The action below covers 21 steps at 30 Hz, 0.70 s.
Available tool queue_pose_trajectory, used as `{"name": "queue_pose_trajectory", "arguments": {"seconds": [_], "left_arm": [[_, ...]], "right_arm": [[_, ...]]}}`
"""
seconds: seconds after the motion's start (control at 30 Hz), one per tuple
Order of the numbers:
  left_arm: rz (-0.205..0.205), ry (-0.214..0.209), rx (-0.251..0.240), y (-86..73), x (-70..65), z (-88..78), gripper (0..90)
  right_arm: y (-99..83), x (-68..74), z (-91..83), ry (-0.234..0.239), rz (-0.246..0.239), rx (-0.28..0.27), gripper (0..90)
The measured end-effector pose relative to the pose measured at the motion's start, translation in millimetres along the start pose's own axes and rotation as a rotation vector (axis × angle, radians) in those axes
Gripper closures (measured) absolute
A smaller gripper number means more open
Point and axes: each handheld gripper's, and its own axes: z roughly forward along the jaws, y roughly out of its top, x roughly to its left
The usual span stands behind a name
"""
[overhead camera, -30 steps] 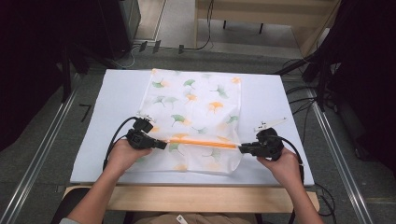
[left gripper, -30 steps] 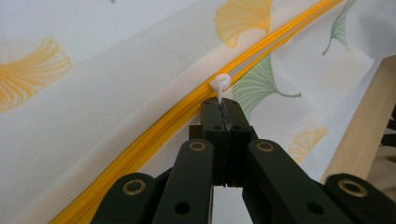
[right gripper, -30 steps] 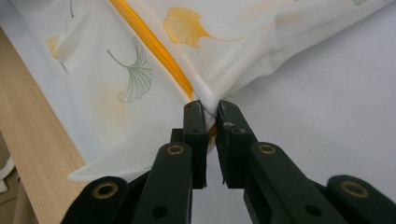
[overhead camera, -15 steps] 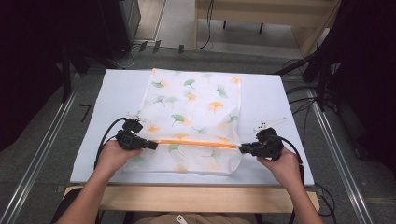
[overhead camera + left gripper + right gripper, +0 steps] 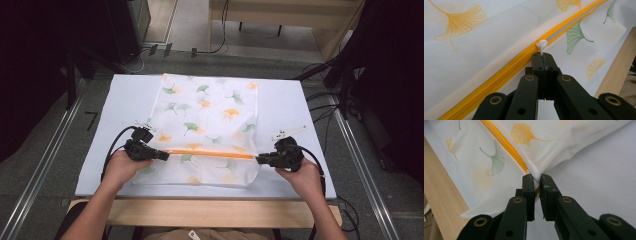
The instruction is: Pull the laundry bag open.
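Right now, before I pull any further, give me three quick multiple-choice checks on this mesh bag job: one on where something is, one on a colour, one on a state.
1. Where does the right gripper grip the mesh bag?
A. at the bag's far edge
B. at the end of the zipper, on the bag's side edge
C. at the middle of the bag

2. What colour is the zipper?
A. orange
B. blue
C. black

3. How does the left gripper stand?
A. wide open above the bag
B. shut on the white zipper pull
C. lying loose on the table

Key:
1 B: the right gripper view shows bunched mesh pinched where the orange zipper ends.
2 A: the band is orange in the high view and both gripper views.
3 B: the left gripper view shows the jaws pressed together on the pull's tab.
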Motion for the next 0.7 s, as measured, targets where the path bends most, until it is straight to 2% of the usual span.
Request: {"name": "queue_pose_trajectory", "arguments": {"seconds": [0.17, 0.37, 0.6, 0.7], "left_arm": [[-0.026, -0.002, -0.010, -3.0, 5.3, -3.6, 90.0], [-0.037, 0.009, -0.024, -7.1, 8.7, -8.1, 90.0], [-0.069, 0.020, -0.046, -15.8, 19.1, -22.5, 90.0], [-0.071, 0.026, -0.049, -18.0, 20.3, -24.6, 90.0]], "right_arm": [[0.8, -2.6, -0.4, -0.002, -0.002, -0.001, 84.7], [2.5, -4.9, 0.8, -0.001, -0.002, 0.001, 84.7], [4.3, -7.0, 2.5, 0.003, -0.001, 0.006, 84.6], [4.8, -7.6, 2.8, 0.004, 0.000, 0.007, 84.6]]}}
